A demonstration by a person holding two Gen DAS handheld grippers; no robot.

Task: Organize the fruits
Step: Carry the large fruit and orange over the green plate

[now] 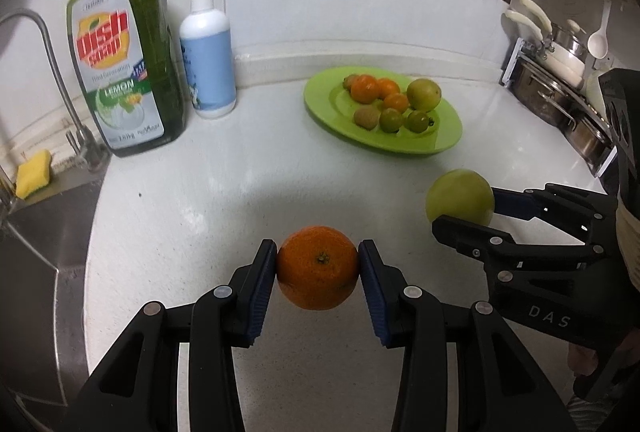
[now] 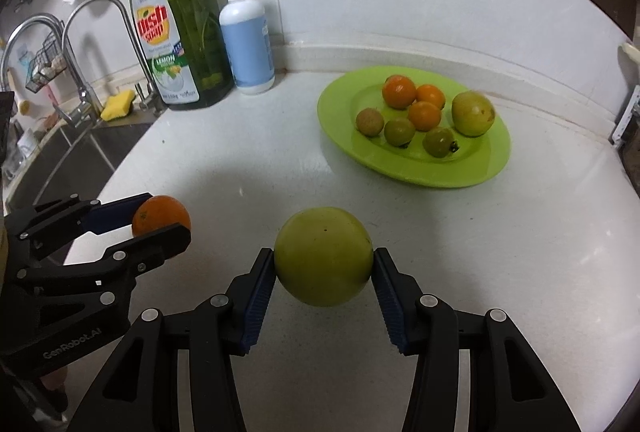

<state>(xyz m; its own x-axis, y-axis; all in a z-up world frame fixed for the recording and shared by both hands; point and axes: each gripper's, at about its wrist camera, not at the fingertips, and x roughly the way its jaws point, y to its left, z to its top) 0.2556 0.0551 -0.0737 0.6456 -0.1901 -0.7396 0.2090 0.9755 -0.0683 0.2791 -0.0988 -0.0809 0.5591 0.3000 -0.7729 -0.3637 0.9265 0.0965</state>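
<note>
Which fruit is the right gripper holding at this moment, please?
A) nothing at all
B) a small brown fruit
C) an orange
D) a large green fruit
D: in the right wrist view the right gripper has its blue pads pressed on both sides of the large green fruit, while the orange sits in the left gripper.

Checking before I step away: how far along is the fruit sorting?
Done: seven fruits already sit on the plate. In hand: left tongs grip an orange, right tongs grip a green fruit. Left: both still need placing on the plate; no other loose fruit shows.
</note>
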